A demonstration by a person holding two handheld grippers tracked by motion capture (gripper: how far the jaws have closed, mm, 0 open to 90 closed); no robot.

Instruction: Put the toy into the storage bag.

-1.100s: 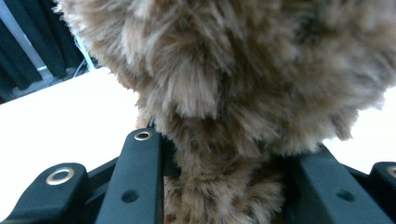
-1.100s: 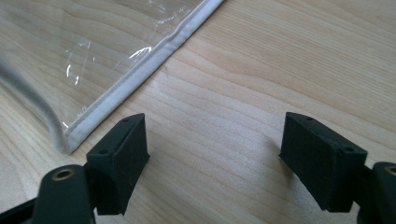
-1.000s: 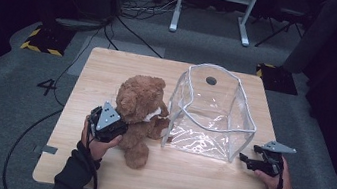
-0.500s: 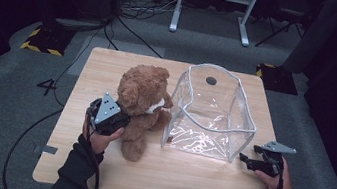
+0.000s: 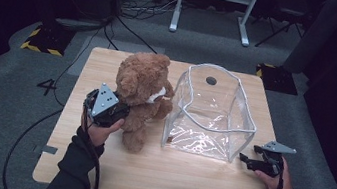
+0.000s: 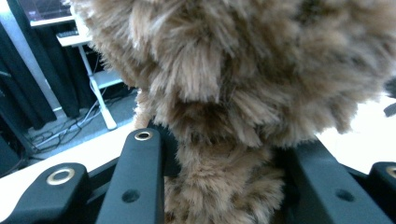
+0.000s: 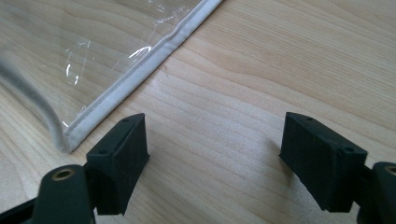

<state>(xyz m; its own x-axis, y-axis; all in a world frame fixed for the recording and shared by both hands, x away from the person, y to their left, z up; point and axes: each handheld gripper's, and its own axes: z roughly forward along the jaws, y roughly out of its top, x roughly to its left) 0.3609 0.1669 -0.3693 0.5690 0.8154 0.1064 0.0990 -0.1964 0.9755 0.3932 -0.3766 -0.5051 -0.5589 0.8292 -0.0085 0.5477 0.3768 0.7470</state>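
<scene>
A brown teddy bear point(image 5: 144, 83) stands upright at the left of the wooden table point(image 5: 179, 177), one foot touching the tabletop. My left gripper point(image 5: 124, 112) is shut on the bear's body from the left side; in the left gripper view its jaws press into the fur point(image 6: 243, 70) on both sides. A clear plastic bag point(image 5: 211, 113) with white trim stands open beside the bear, on the right. My right gripper point(image 5: 243, 160) rests low by the bag's near right corner, open, with only bare wood between its fingers point(image 7: 119, 158). The bag's trimmed corner point(image 7: 93, 46) lies just ahead of it.
The table's right edge is close behind the right hand. Dark floor with cables point(image 5: 133, 13), a white stand point(image 5: 210, 4) and yellow-black striped blocks point(image 5: 40, 40) surrounds the table. Bare wood runs along the table's front edge.
My left gripper has risen with the bear in it, and the bear now stands taller and more upright beside the bag. The right gripper has not moved.
</scene>
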